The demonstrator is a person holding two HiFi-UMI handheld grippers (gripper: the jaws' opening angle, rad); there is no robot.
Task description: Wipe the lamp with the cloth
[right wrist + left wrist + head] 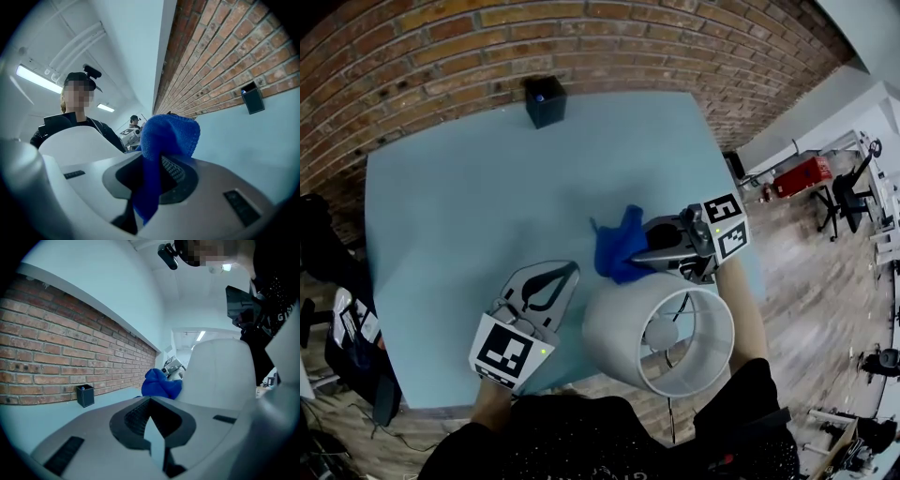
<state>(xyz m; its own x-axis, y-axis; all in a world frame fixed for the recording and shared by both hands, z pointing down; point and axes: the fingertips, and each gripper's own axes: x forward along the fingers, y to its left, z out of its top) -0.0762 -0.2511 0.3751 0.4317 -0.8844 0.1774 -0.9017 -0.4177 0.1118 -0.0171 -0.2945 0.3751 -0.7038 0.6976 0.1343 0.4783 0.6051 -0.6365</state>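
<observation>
Right gripper view showed the right gripper (pixel 159 164) clenched on a blue cloth (pixel 168 133). A bunched wad stood out beyond the tips, likely left there to serve as the wiping pad. Left gripper view showed the left gripper (pixel 150 401) closed with nothing between its jaws, just beside the white lamp (pixel 220 376), perhaps ready to steady it. Head view showed the lamp tilted at the near edge of the pale blue table (pixel 469 187), its shade's open end toward the camera. The cloth sat at its far wall; contact was unclear.
</observation>
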